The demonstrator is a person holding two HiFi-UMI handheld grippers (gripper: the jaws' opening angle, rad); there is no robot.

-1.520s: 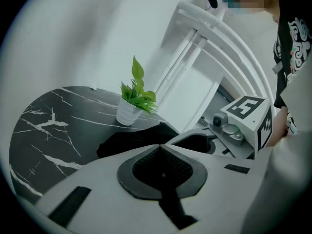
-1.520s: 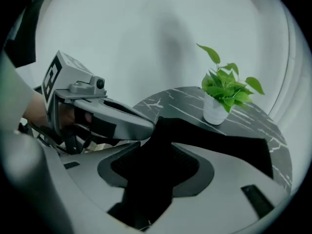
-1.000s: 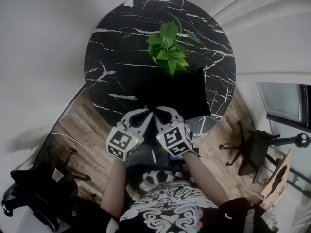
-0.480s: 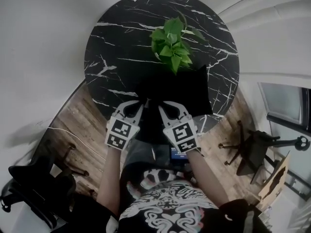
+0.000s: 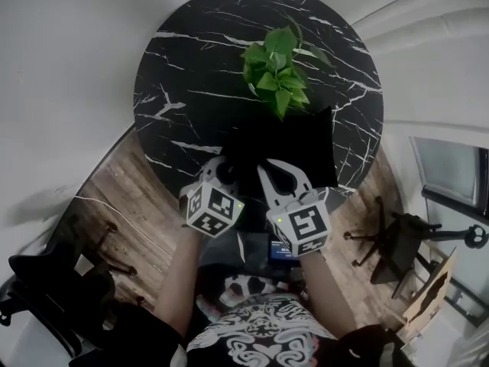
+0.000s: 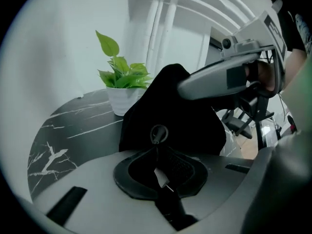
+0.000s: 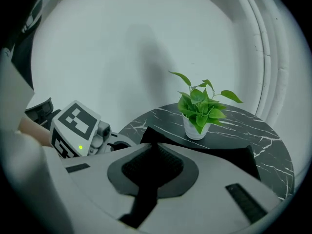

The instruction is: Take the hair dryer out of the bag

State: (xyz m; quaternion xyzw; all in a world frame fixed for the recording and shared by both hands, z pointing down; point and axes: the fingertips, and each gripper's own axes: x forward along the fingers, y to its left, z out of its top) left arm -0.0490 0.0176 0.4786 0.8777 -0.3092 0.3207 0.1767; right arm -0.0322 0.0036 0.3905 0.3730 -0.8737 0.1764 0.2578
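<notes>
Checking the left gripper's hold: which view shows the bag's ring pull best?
The left gripper view: the ring pull sits just past the shut left gripper, its cord pinched between the jaws. The head view shows only the black bag; the right gripper view shows the bag's edge, no pull.

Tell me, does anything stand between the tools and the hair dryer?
Yes, the black bag itself: its fabric hides the dryer. The left tool pinches the zipper pull; the right tool pinches the bag's fabric.
</notes>
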